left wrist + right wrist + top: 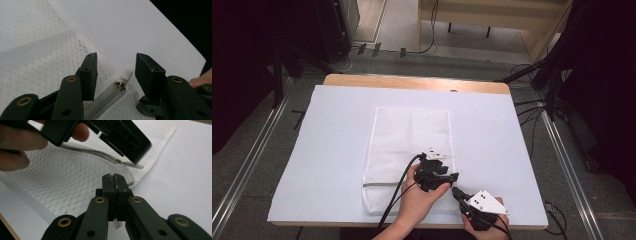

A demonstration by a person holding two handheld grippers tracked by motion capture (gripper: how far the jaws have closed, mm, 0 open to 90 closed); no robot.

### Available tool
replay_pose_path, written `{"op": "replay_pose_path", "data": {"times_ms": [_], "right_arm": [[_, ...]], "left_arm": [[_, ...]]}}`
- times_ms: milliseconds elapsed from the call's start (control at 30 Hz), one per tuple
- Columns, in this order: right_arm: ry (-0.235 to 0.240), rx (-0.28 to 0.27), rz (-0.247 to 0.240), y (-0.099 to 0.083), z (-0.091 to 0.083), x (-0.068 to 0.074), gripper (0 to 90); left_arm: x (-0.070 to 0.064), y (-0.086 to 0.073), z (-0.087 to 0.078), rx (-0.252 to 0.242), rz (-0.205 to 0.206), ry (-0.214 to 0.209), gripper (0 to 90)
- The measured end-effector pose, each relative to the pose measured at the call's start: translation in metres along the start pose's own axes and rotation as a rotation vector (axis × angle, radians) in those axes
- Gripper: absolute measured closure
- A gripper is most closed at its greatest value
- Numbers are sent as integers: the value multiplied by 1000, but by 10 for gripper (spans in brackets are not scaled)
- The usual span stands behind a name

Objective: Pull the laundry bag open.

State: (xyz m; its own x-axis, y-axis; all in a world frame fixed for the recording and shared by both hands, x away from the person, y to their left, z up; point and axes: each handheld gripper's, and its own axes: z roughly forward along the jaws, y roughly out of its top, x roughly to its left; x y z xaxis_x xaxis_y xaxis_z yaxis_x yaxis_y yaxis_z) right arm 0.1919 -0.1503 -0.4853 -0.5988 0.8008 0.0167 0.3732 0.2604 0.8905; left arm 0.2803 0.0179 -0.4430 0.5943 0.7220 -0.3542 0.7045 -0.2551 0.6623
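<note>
Right gripper (458,192) sits closest, low at the desk's near edge toward its right corner, jaws pressed tight together — in the right gripper view a thin edge of the white mesh bag (409,150) appears pinched between them near the bag's corner. Left gripper (447,177) hovers just beside it over the bag's near right part, held in the person's left hand (417,200), jaws standing wide apart and holding nothing. Between those open jaws in the left gripper view lies the zipper pull (126,75) — white tab, small metal slider — at the end of the grey zipper (105,101). Bag lies flat on the white desk (337,150), roughly central, reaching down to the near edge.
</note>
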Motion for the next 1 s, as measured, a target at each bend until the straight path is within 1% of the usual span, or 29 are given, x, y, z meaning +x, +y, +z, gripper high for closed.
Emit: {"op": "replay_pose_path", "data": {"times_ms": [33, 67, 100, 133, 167, 200, 233, 267, 300, 333, 367, 433, 533, 600, 667, 700, 733, 800, 900, 1000], "right_arm": [[0, -2, -5, 0, 0, 1, 900], [0, -2, -6, 0, 0, 1, 900], [0, -2, -7, 0, -1, 1, 900], [0, -3, -9, 0, -1, 1, 900], [1, -3, -9, 0, -1, 1, 900], [1, -3, -9, 0, -1, 1, 900], [3, 0, -8, 0, -1, 1, 900], [4, 1, -8, 0, 0, 0, 900], [7, 5, -9, -1, 0, 0, 900], [6, 6, -10, -1, 0, 0, 900], [5, 9, -8, -1, 1, 0, 900], [6, 12, -3, -1, 1, 0, 900], [-6, 24, 4, 0, 1, -1, 900], [-12, 37, 6, 0, 1, -2, 900], [-14, 45, 8, 0, 2, -1, 900], [-18, 48, 7, 0, 2, -1, 900], [-20, 51, 9, 0, 1, -1, 900], [-20, 47, 16, 1, 0, -1, 900], [-24, 34, 24, 3, -2, -2, 900], [-33, 23, 25, 5, -4, -3, 900]], "left_arm": [[-3, 0, 4, 6, 11, 12, 517], [-6, 0, 9, 25, 34, 5, 547], [-7, 0, 11, 38, 47, 4, 586], [-7, 0, 11, 38, 47, 4, 616], [-8, -1, 13, 54, 72, -3, 649], [-8, -1, 13, 54, 72, -3, 688], [-8, -1, 13, 57, 86, -8, 688], [-8, -1, 11, 48, 99, -7, 727], [-8, -1, 10, 43, 104, -15, 764], [-7, -1, 6, 36, 107, -32, 796], [-6, 0, 4, 26, 105, -40, 807], [-5, 1, -2, 7, 107, -42, 818], [-2, 0, -9, -4, 97, -58, 824], [0, -2, -12, 4, 94, -65, 825], [3, -4, -14, 0, 84, -82, 827], [3, -4, -14, 0, 84, -82, 828], [6, -6, -17, 0, 73, -95, 828], [11, -9, -20, 4, 65, -99, 830], [16, -11, -23, 10, 49, -118, 832], [19, -13, -27, 15, 38, -127, 836]]}}
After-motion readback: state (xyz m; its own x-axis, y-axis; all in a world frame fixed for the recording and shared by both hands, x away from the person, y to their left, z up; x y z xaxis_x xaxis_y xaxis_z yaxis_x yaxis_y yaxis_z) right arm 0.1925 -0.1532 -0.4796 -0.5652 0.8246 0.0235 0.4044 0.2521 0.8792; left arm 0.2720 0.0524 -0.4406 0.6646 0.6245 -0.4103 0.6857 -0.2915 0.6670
